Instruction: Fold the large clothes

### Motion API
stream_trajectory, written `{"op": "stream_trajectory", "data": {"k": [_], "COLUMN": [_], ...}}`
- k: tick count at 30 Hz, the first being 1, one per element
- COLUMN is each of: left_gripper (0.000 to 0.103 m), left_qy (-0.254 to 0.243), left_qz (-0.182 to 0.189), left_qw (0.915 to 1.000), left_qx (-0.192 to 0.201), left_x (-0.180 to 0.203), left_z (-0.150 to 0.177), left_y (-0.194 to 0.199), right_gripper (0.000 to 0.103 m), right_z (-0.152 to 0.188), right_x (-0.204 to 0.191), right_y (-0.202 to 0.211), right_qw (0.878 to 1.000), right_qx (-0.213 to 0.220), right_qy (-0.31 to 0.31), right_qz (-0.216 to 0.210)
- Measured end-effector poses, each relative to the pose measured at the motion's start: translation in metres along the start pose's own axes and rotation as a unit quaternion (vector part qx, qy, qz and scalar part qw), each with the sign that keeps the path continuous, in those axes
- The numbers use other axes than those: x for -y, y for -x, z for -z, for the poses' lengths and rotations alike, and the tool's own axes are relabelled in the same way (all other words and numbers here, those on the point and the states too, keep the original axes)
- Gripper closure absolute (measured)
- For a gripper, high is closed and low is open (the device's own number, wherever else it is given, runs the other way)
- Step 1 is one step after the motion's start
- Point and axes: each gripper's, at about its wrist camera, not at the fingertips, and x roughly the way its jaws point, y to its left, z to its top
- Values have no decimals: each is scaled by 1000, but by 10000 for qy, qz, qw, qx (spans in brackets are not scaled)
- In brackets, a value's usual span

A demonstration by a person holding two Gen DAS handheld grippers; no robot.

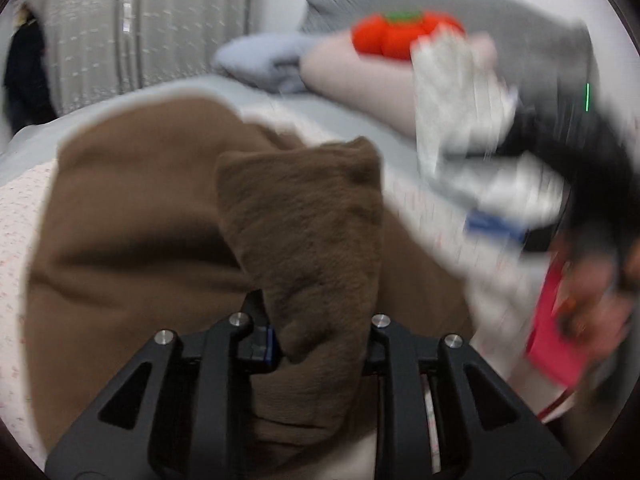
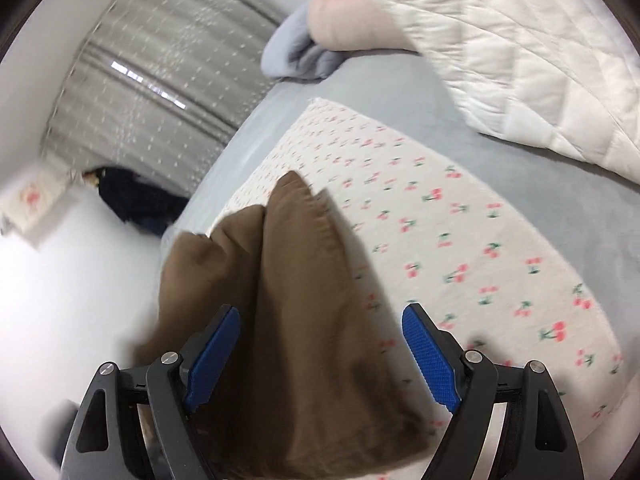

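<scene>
A large brown fleece garment [image 1: 132, 216] lies bunched on a cherry-print sheet [image 1: 16, 216] on a bed. My left gripper [image 1: 316, 344] is shut on a raised fold of the brown garment [image 1: 312, 224], which stands up between its jaws. In the right wrist view the brown garment [image 2: 296, 320] hangs in folds between the blue pads [image 2: 430, 356] of my right gripper [image 2: 320, 352], whose jaws stand wide apart and do not pinch it. The right gripper [image 1: 496, 224] shows blurred at the right of the left view.
A white quilted duvet [image 2: 520, 52] lies at the far right of the bed. A pink pillow [image 1: 360, 80], a red tomato plush [image 1: 400, 34] and a light blue cloth [image 1: 260, 60] sit by the headboard. Grey curtains [image 1: 140, 24] hang at left. The grey sheet [image 2: 400, 92] surrounds the cherry-print sheet [image 2: 460, 232].
</scene>
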Motion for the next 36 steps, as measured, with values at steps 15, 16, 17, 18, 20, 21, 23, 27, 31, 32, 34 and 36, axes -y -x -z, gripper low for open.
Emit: {"op": "stream_trajectory", "data": {"k": [15, 16, 17, 18, 20, 21, 23, 27, 31, 32, 34, 36], "left_gripper": [13, 11, 7, 4, 4, 4, 4, 4, 4, 4, 6, 6], "left_qy": [512, 639, 791, 993, 1291, 1386, 1729, 2686, 3382, 3487, 3530, 3401], "left_qz": [1153, 1135, 1094, 991, 696, 569, 209, 353, 659, 692, 755, 819], "left_qw": [9911, 9905, 9897, 9886, 9873, 9868, 9833, 9624, 9385, 9344, 9325, 9368], "left_qx": [420, 447, 479, 553, 614, 608, 535, -169, -241, -223, -130, 75], "left_x": [-55, -64, -76, -92, -115, -125, -151, -196, -216, -218, -217, -206], "left_z": [-30, -31, -33, -35, -34, -32, -24, -4, 8, 8, 7, 4], "left_y": [111, 112, 109, 110, 98, 91, 72, 30, 15, 13, 19, 34], "right_gripper": [16, 15, 10, 9, 8, 8, 8, 7, 71, 78, 85, 88], "right_z": [-2, -5, -7, -9, -14, -15, -15, -3, 7, 8, 8, 7], "right_x": [-53, -59, -61, -63, -69, -72, -75, -84, -109, -113, -123, -138], "right_y": [-30, -40, -46, -54, -75, -84, -105, -142, -145, -142, -128, -96], "right_qw": [9843, 9805, 9783, 9763, 9722, 9717, 9721, 9713, 9669, 9673, 9712, 9695], "right_qx": [-759, -977, -1122, -1264, -1613, -1730, -1892, -2081, -1912, -1852, -1549, -1186], "right_qy": [905, 867, 797, 725, 646, 659, 662, 831, 1284, 1283, 1344, 1473], "right_qz": [-1314, -1471, -1550, -1603, -1571, -1469, -1216, -796, -1099, -1168, -1212, -1558]}}
